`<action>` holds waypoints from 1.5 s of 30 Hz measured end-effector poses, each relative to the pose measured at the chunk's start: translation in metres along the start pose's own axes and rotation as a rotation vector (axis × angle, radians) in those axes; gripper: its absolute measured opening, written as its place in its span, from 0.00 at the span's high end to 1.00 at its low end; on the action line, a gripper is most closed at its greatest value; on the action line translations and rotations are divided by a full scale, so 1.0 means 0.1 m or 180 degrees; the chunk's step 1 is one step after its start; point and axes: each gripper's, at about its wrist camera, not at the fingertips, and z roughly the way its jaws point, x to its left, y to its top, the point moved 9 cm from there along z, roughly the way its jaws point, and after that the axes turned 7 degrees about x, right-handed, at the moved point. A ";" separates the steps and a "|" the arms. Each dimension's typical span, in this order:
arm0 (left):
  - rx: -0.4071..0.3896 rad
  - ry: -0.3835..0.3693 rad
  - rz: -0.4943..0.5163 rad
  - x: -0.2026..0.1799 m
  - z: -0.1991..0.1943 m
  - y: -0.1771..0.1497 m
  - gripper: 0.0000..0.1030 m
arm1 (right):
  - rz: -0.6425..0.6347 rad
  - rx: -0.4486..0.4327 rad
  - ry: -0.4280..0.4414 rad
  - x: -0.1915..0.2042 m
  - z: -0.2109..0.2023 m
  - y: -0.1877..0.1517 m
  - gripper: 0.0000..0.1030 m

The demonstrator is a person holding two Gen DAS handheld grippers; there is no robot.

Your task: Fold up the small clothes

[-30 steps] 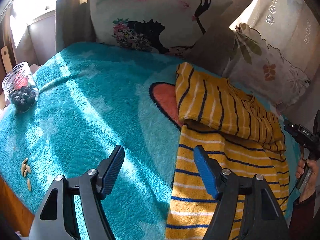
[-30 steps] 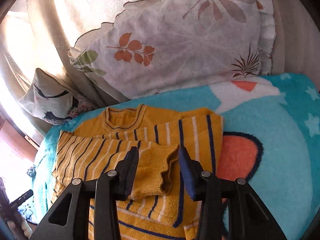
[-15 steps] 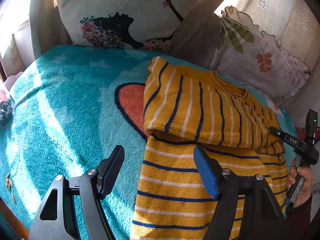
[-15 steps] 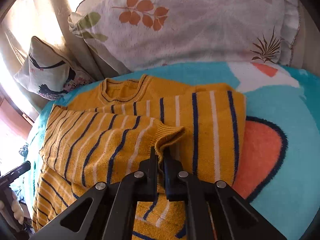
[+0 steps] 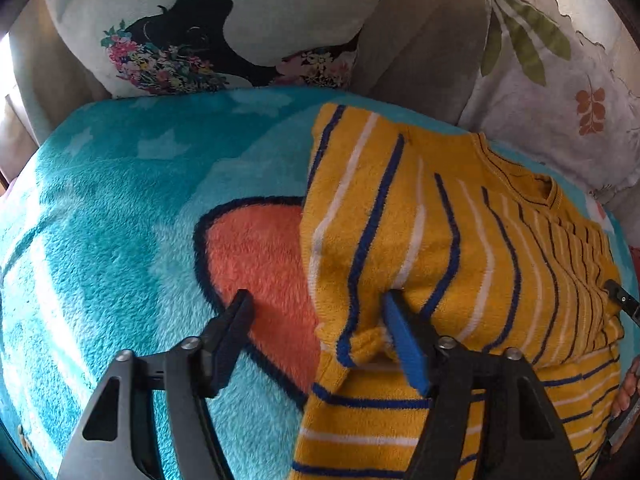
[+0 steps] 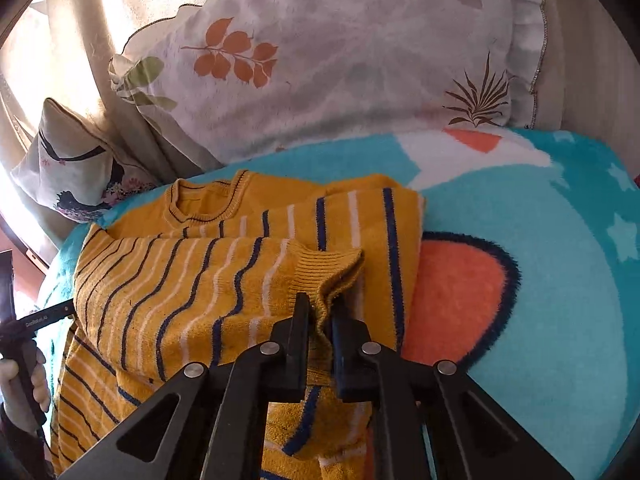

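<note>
A mustard sweater with navy and white stripes (image 5: 460,240) lies partly folded on a turquoise fleece blanket (image 5: 100,220). My left gripper (image 5: 316,312) straddles the sweater's folded left edge. Its jaws are closing: the blue pad (image 5: 404,344) touches the knit, while the other finger (image 5: 236,320) stands apart over the orange patch. In the right wrist view, my right gripper (image 6: 322,308) pinches the ribbed sleeve cuff (image 6: 332,268), which is laid across the sweater (image 6: 200,280). Its jaws are easing open a little, with the cuff still pressed between them.
A cushion with a black silhouette print (image 5: 208,32) and a leaf-print pillow (image 6: 340,60) lean against the sofa back behind the blanket (image 6: 560,280). A hand (image 6: 24,380) on the other gripper's handle shows at the left edge.
My left gripper slid across the blanket to the sweater's folded edge and its jaws narrowed. My right gripper shut on the sleeve cuff and sank slightly.
</note>
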 end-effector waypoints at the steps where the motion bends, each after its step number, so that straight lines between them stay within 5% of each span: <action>1: 0.0013 -0.0081 0.0011 -0.04 -0.01 0.00 0.61 | 0.0038 0.0010 0.0029 -0.01 0.02 0.00 0.87; 5: -0.0081 0.0004 0.0084 -0.08 -0.21 -0.09 0.63 | 0.0251 0.0015 0.0180 -0.05 -0.01 0.00 0.84; 9: -0.0109 -0.0183 0.0046 -0.01 -0.46 -0.37 0.36 | 0.0334 -0.0139 0.0266 -0.03 -0.35 -0.03 0.61; 14: 0.0025 -0.0284 -0.0207 0.28 -0.52 -0.76 0.34 | 0.0379 0.0023 0.0342 -0.06 -0.66 -0.39 0.51; 21: 0.0200 -0.0821 -0.0121 0.09 -0.63 -1.28 0.35 | 0.0656 0.0404 0.0699 -0.17 -0.61 -1.06 0.51; 24: 0.0191 -0.0945 0.0046 -0.11 -0.74 -1.57 0.34 | 0.0724 0.0573 0.1214 0.01 -0.68 -1.32 0.51; 30: 0.0169 -0.1166 0.0112 -0.30 -0.95 -2.10 0.57 | 0.0773 0.0601 0.1896 0.21 -0.93 -1.88 0.51; 34: 0.0123 -0.1303 0.0034 -0.30 -1.07 -2.36 0.58 | 0.0733 0.0548 0.2240 0.33 -1.19 -2.25 0.51; 39: 0.0028 -0.1317 0.0073 -0.34 -1.19 -2.63 0.58 | 0.0632 0.0509 0.2497 0.44 -1.40 -2.70 0.48; 45: -0.0041 -0.1359 0.0089 -0.41 -1.22 -2.72 0.46 | 0.0554 0.0489 0.2423 0.51 -1.31 -3.11 0.48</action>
